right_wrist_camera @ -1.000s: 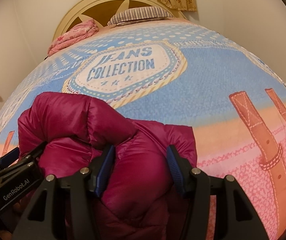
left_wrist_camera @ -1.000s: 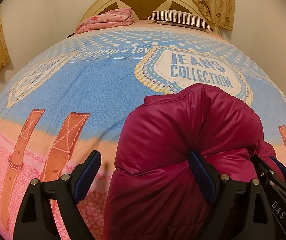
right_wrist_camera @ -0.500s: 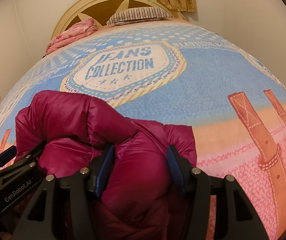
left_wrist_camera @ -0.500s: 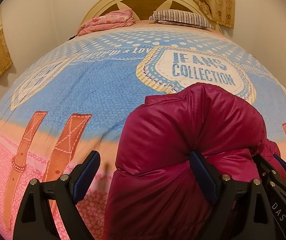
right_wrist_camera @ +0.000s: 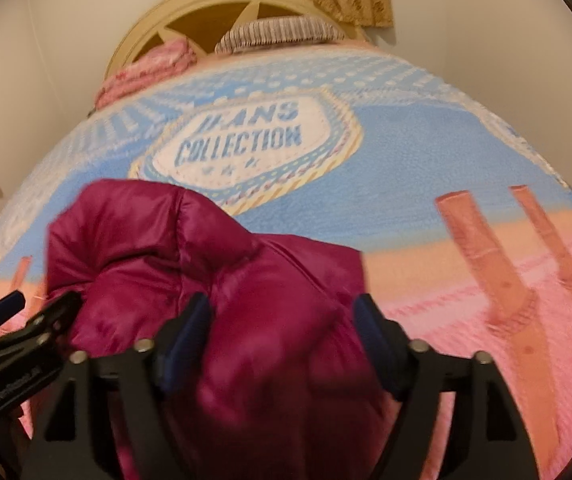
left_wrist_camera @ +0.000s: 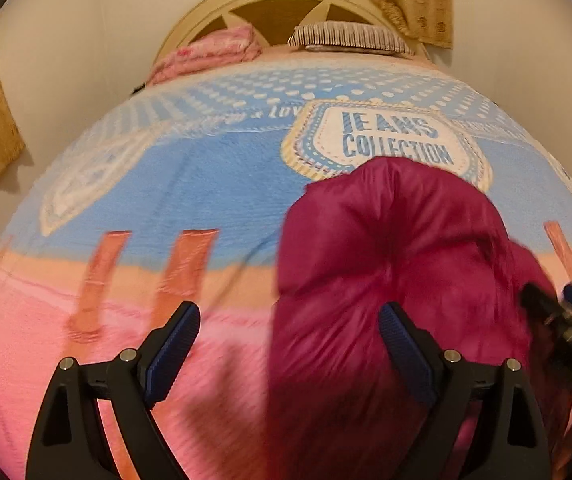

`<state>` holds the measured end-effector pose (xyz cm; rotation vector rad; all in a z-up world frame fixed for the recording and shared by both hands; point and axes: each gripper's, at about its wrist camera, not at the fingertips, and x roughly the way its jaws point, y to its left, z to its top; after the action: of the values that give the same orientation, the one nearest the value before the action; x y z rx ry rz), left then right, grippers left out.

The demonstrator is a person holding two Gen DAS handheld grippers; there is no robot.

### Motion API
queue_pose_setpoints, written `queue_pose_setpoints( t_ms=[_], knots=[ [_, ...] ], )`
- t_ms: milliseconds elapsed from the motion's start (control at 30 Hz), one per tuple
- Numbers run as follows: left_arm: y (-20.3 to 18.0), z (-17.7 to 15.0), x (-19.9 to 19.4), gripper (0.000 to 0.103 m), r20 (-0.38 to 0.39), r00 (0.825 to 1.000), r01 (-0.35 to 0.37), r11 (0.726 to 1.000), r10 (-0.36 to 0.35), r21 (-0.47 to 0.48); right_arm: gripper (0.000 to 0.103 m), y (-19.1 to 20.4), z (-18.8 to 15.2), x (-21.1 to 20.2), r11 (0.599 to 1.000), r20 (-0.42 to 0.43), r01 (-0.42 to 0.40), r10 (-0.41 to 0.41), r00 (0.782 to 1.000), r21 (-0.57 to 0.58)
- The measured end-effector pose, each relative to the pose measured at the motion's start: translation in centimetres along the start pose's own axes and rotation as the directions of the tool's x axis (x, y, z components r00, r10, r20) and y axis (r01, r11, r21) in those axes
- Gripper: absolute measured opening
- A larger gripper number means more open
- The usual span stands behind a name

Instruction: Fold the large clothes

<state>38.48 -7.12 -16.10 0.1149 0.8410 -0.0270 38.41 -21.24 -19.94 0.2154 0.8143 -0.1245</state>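
Observation:
A magenta puffer jacket [left_wrist_camera: 385, 264] lies bunched and folded on the bed; it also shows in the right wrist view [right_wrist_camera: 214, 264]. My left gripper [left_wrist_camera: 289, 344] is open wide over the jacket's left edge, with its right finger [left_wrist_camera: 401, 340] against the fabric and its left finger over the blanket. My right gripper [right_wrist_camera: 278, 332] is open with the jacket's bulging fabric between its fingers. Each gripper shows at the edge of the other's view: the right gripper [left_wrist_camera: 565, 320] and the left gripper [right_wrist_camera: 18, 320].
The bed is covered by a blue and pink "Jeans Collection" blanket [left_wrist_camera: 166, 184]. A folded pink cloth [left_wrist_camera: 206, 52] and a striped pillow [left_wrist_camera: 349, 36] lie by the cream headboard [left_wrist_camera: 270, 0]. White walls and yellow curtains stand on both sides.
Both grippers have pulled back and risen a little from the jacket. The right gripper's jaws have opened wider. The now frames are blurred by motion.

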Motion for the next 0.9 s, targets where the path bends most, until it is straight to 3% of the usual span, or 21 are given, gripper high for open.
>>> queue_pose_setpoints(
  t_ms=[67, 167, 333, 500, 567, 633, 700, 733, 767, 900],
  knots=[
    [1.0, -1.5, -1.6, 0.092, 0.007, 1.0, 0.021, 1.0, -0.021, 0.003, 0.08, -0.2, -0.9, -1.9, 1.0, 0.009, 0.003, -0.003, 1.0, -0.01],
    [1.8, -3.9, -2.5, 0.092, -0.009, 0.997, 0.082, 0.996, -0.082, -0.017, 0.089, -0.4, -3.6, -4.1, 1.0, 0.012, -0.023, 0.023, 1.0, -0.006],
    [1.9, -5.7, -1.7, 0.092, 0.002, 0.992, 0.123, 0.991, -0.123, -0.059, 0.089, -0.9, -6.6, -3.8, 0.999, 0.009, -0.032, 0.032, 0.999, 0.014],
    [1.3, -5.8, -0.9, 0.092, -0.006, 0.99, 0.143, 0.988, -0.144, -0.065, 0.088, -1.6, -6.5, -2.2, 0.995, -0.037, -0.089, 0.091, 0.995, 0.053],
    [1.0, -5.7, -0.9, 0.091, -0.007, 0.988, 0.154, 0.987, -0.154, -0.049, 0.088, -2.0, -6.6, -1.7, 0.991, -0.046, -0.114, 0.117, 0.992, 0.073],
    [0.7, -5.7, -1.1, 0.091, -0.004, 0.987, 0.163, 0.986, -0.164, -0.03, 0.078, -1.9, -6.8, -1.8, 0.989, -0.037, -0.136, 0.139, 0.99, 0.066],
    [0.4, -5.7, -1.4, 0.078, -0.001, 0.983, 0.185, 0.983, -0.185, -0.016, 0.07, -1.7, -7.0, -1.9, 0.984, -0.033, -0.166, 0.168, 0.985, 0.058],
    [0.2, -5.8, -1.6, 0.062, -0.003, 0.975, 0.222, 0.975, -0.222, -0.01, 0.064, -1.6, -7.1, -2.0, 0.983, -0.033, -0.173, 0.175, 0.984, 0.053],
    [-0.3, -5.8, -2.0, 0.056, -0.001, 0.973, 0.23, 0.973, -0.23, 0.003, 0.061, -1.6, -7.1, -2.0, 0.979, -0.034, -0.195, 0.197, 0.98, 0.057],
    [-1.8, -6.0, -3.1, 0.044, 0.035, 0.984, 0.174, 0.981, -0.177, 0.09, 0.045, -1.7, -7.5, -2.3, 0.967, -0.023, -0.246, 0.248, 0.969, 0.065]
  ],
)
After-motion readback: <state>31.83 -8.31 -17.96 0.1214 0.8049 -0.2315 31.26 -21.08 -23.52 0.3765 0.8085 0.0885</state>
